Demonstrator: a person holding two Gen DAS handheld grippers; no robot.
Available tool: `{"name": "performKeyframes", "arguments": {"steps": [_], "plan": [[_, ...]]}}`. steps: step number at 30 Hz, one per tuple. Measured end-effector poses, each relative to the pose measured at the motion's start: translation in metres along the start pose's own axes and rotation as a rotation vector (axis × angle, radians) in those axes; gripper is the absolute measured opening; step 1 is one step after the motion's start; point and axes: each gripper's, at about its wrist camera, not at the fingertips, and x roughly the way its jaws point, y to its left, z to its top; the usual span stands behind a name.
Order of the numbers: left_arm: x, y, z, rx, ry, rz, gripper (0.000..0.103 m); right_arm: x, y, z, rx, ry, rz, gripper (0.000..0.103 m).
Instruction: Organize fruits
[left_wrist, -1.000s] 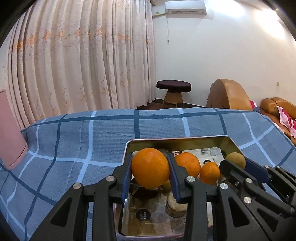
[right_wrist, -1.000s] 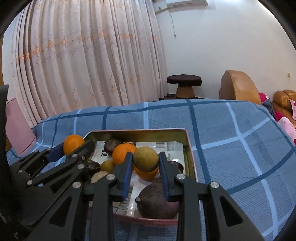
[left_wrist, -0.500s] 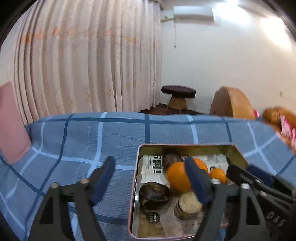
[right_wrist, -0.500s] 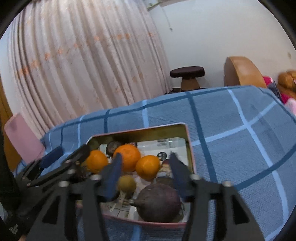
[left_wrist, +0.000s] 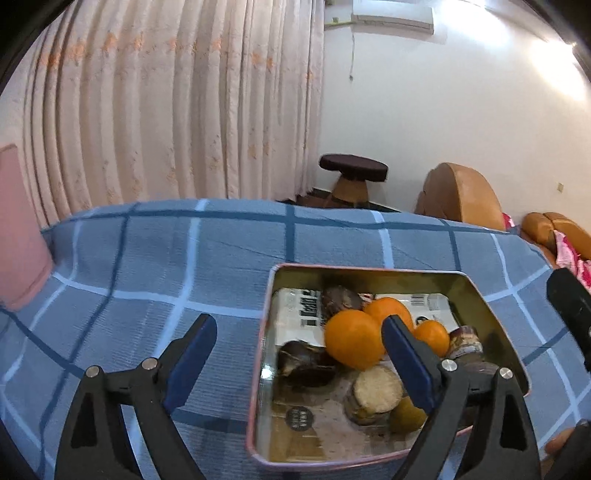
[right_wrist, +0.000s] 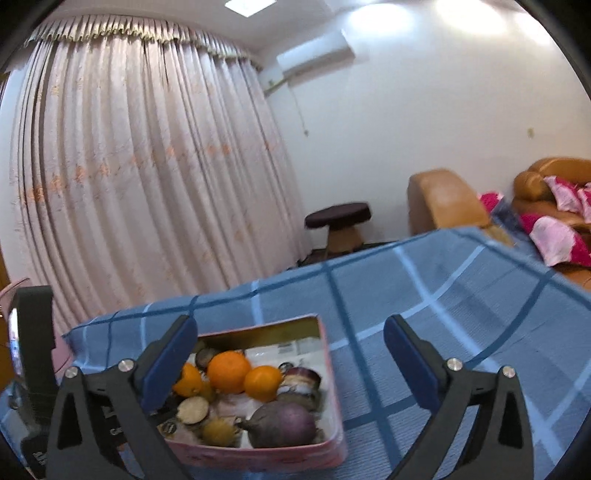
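A pink-rimmed metal tin (left_wrist: 271, 291) (right_wrist: 334, 373) sits on the blue checked cloth. In it lie three oranges; the largest one (left_wrist: 352, 343) (right_wrist: 228, 370) is near the middle. A small yellow-green fruit (left_wrist: 406, 415) (right_wrist: 218, 432), a big purple fruit (right_wrist: 282, 424), dark fruits (left_wrist: 304, 363) and a cut beige piece (left_wrist: 376, 393) lie beside them. My left gripper (left_wrist: 299, 356) is open and empty over the tin's left rim. My right gripper (right_wrist: 291, 356) is open and empty above the tin's right side.
The blue checked cloth (left_wrist: 166, 258) (right_wrist: 461, 295) covers the table around the tin. A pink cushion (left_wrist: 18, 229) stands at the far left. A dark stool (left_wrist: 352, 177) and orange sofas (right_wrist: 550, 184) stand behind, by the curtain.
Both grippers opened and let go: the left dropped its orange, the right its yellow-green fruit, into the tin. Both have since pulled back and up.
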Motion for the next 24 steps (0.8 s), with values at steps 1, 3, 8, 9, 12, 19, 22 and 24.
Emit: {"name": "performKeyframes", "arguments": {"steps": [1,3,8,9,12,19,22,24], "plan": [[-0.003,0.002,0.000,0.006,-0.016,0.013,0.092,-0.002,0.001,0.001,-0.003,-0.010,-0.008,0.103],[-0.010,0.005,-0.002,0.011,-0.044,0.034,0.092,-0.006,0.001,0.001,-0.009,-0.027,-0.032,0.103],[-0.036,0.017,-0.010,0.004,-0.133,0.089,0.092,-0.021,0.006,-0.002,-0.026,-0.069,-0.063,0.103],[-0.040,0.018,-0.012,0.004,-0.144,0.093,0.092,-0.022,0.007,-0.004,-0.032,-0.073,-0.065,0.103],[-0.053,0.020,-0.018,0.025,-0.182,0.108,0.092,-0.033,0.016,-0.007,-0.064,-0.097,-0.075,0.103],[-0.075,0.025,-0.028,0.046,-0.232,0.118,0.092,-0.060,0.036,-0.016,-0.130,-0.145,-0.089,0.103],[-0.082,0.025,-0.031,0.052,-0.246,0.129,0.092,-0.072,0.043,-0.019,-0.157,-0.185,-0.105,0.103],[-0.085,0.025,-0.033,0.050,-0.251,0.135,0.092,-0.075,0.045,-0.020,-0.166,-0.191,-0.108,0.103]]}}
